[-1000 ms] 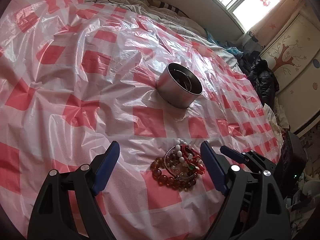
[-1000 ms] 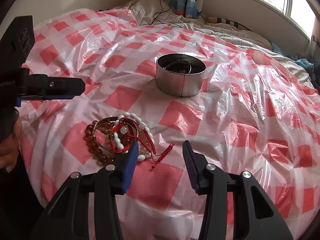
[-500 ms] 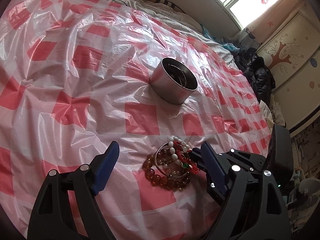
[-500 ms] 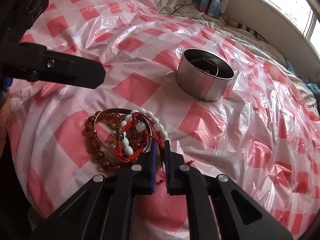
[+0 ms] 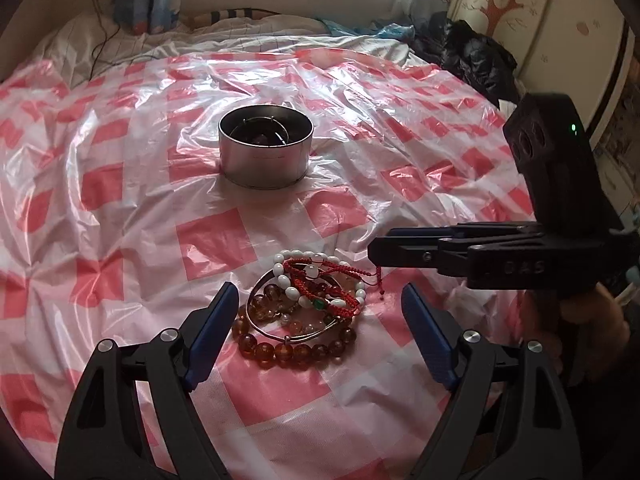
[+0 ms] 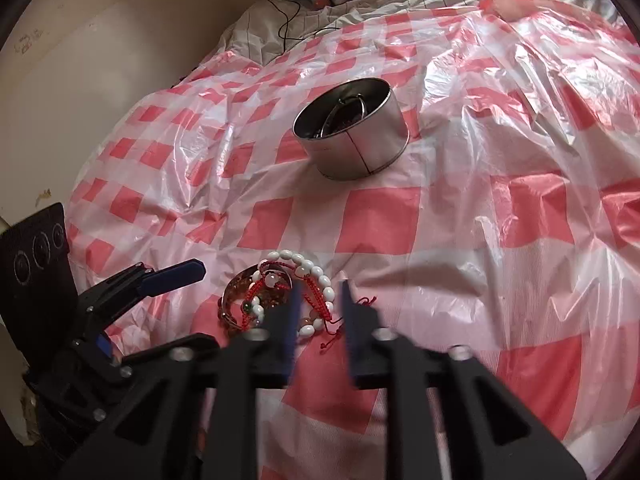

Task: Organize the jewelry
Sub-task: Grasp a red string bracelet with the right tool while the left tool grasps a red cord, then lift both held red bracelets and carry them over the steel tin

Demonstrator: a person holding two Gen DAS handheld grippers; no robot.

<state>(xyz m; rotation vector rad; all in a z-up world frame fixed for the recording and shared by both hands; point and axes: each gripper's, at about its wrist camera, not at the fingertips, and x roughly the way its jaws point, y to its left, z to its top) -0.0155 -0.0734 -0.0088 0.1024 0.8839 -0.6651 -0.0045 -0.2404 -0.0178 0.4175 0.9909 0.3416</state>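
My left gripper (image 5: 320, 312) spread wide over bracelet pile (image 5: 304, 308) | right gripper (image 6: 318, 304) just reopened, pinching nothing | tin (image 5: 265, 146) upright, mouth up | no readable writing

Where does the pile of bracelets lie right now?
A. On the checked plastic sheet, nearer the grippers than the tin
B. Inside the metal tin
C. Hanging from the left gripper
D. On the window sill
A: the pile of bracelets rests on the checked plastic sheet, apart from the metal tin and just ahead of the open left gripper.
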